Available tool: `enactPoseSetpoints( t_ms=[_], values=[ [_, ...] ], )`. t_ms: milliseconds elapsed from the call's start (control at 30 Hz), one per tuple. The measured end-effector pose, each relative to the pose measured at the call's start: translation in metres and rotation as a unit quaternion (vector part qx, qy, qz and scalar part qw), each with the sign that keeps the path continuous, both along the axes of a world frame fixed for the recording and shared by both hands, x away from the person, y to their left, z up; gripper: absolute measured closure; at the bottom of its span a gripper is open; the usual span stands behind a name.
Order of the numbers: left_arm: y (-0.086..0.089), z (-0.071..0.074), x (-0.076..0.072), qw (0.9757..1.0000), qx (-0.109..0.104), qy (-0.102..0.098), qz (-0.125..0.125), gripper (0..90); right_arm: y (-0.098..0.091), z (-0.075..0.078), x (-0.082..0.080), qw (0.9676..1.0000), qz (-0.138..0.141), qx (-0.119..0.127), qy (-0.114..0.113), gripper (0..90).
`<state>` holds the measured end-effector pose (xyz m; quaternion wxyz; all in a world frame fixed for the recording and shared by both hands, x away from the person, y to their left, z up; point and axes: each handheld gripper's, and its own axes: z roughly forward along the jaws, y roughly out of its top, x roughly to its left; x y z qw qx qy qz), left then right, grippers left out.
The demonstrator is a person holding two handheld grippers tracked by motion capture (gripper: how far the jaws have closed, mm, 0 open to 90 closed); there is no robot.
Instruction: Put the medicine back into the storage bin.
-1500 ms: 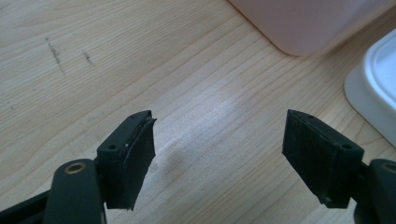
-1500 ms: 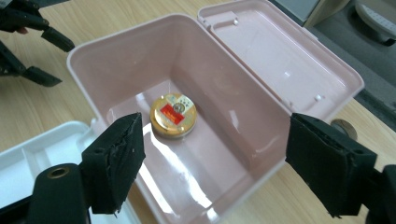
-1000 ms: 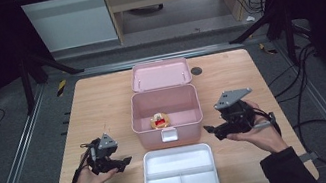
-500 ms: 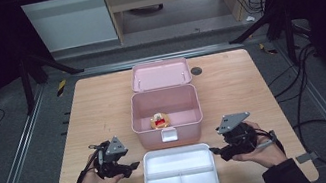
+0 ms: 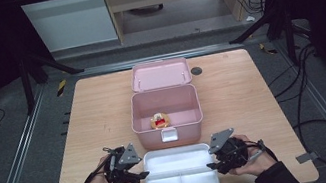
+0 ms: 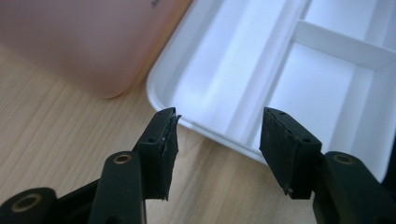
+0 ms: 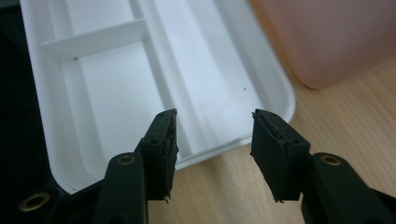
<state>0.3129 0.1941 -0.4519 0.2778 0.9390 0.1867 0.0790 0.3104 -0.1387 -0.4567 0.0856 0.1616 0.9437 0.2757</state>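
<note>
A white divided tray (image 5: 177,163) lies near the table's front edge, in front of an open pink box (image 5: 137,121). My left gripper (image 5: 140,174) is at the tray's left end and my right gripper (image 5: 212,165) at its right end. In the left gripper view the gripper (image 6: 219,114) has its jaws astride the rim of the tray (image 6: 224,70), with gaps on both sides. The right gripper (image 7: 215,114) likewise straddles the rim of the tray (image 7: 116,88) without pressing on it. Both pairs of jaws have just been closing, with the rim between them.
The pink box holds a small orange and red item (image 5: 160,120), and its lid (image 5: 160,74) lies flat behind it. The box wall (image 6: 74,42) (image 7: 336,37) stands close beside the tray. A small black disc (image 5: 196,71) sits at the table's back right.
Both hands have moved inward to the tray's ends, and the right one has come down to the table. Both pairs of jaws stand narrower than before.
</note>
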Motion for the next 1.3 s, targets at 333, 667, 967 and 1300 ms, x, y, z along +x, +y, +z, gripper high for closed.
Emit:
enactPoseSetpoints(
  t_ms=[333, 667, 967, 1300],
  values=[
    [-0.025, -0.007, -0.003, 0.996, 0.063, 0.013, -0.062, 61.6, 0.023, -0.01, 0.001, 0.9973, 0.044, -0.055, 0.022, 67.9],
    [-0.039, -0.016, 0.003, 0.9887, 0.105, 0.051, -0.094, 70.9, 0.035, -0.017, 0.005, 0.9912, 0.068, -0.103, 0.048, 74.2],
    [-0.049, -0.021, 0.01, 0.9811, 0.147, 0.052, -0.114, 79.7, 0.043, -0.021, 0.011, 0.9863, 0.078, -0.133, 0.06, 82.0],
    [-0.054, -0.024, 0.016, 0.9744, 0.168, 0.057, -0.138, 85.3, 0.044, -0.022, 0.017, 0.9838, 0.082, -0.139, 0.077, 85.1]
  ],
)
